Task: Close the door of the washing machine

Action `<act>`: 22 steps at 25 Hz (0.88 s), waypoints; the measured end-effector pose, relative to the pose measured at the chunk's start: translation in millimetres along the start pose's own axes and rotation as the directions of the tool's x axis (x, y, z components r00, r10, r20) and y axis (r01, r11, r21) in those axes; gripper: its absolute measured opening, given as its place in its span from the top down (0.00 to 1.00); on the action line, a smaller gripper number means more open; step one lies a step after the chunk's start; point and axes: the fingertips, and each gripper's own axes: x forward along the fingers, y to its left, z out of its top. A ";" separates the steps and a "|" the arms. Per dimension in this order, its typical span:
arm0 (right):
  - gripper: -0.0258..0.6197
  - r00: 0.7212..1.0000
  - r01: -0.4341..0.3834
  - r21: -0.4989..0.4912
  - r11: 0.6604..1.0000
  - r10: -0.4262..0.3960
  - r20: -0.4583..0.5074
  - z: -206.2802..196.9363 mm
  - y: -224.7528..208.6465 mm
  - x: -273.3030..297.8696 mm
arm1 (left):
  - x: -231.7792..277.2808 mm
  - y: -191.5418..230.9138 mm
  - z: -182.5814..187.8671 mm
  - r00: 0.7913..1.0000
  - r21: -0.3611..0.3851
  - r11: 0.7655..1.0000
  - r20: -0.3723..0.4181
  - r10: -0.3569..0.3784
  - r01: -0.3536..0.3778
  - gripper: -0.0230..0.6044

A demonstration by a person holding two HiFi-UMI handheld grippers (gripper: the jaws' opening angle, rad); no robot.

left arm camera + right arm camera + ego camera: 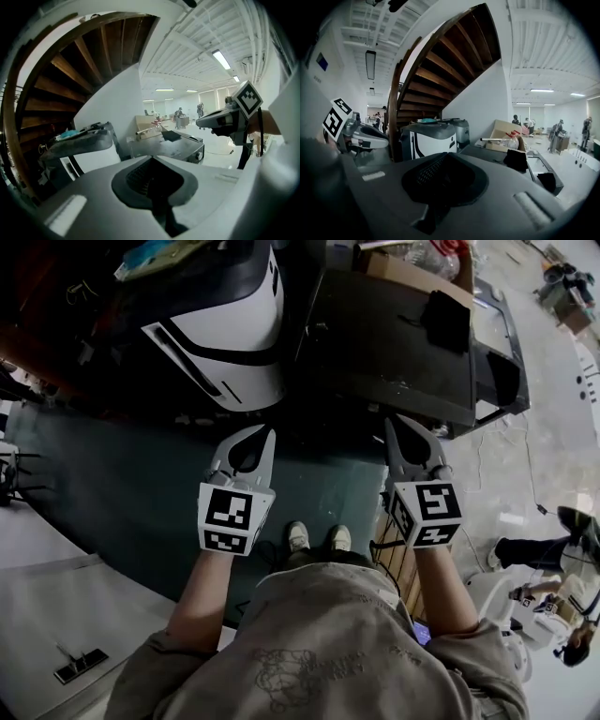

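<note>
- Two grippers are held out above the floor (122,493), side by side and well apart, both pointing toward 12 o'clock: the left gripper (255,433) and the right gripper (401,427).
- Left fingers meet at the tips, with nothing between them.
- Right fingers are likewise pressed together and hold nothing.
- At 1 o'clock from the right gripper sits the dark grey washing machine (384,348), apart from both grippers. A black cloth (448,320) lies on its top.
- On its 3 o'clock side a framed panel (502,367) juts out. Whether this is the door, I cannot tell.
- At 11 o'clock from the left gripper stands a white-and-black machine (230,334).
- Between the grippers, toward 6 o'clock, are the person's shoes (317,537).
</note>
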 end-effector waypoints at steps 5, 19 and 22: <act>0.92 0.997 -0.031 -0.026 0.999 0.033 0.076 34.3 16.2 -23.9 | -32.0 10.4 22.7 0.996 0.073 0.995 0.063 0.063 -0.067 0.96; 0.92 0.978 -0.115 -0.192 0.975 0.145 0.148 72.5 73.2 -64.9 | -95.1 10.9 53.8 0.972 0.127 0.985 0.220 0.085 -0.115 0.96; 0.92 0.977 -0.138 -0.186 0.973 0.165 0.137 66.9 83.0 -65.3 | -102.2 10.0 53.7 0.970 0.143 0.982 0.228 0.086 -0.121 0.96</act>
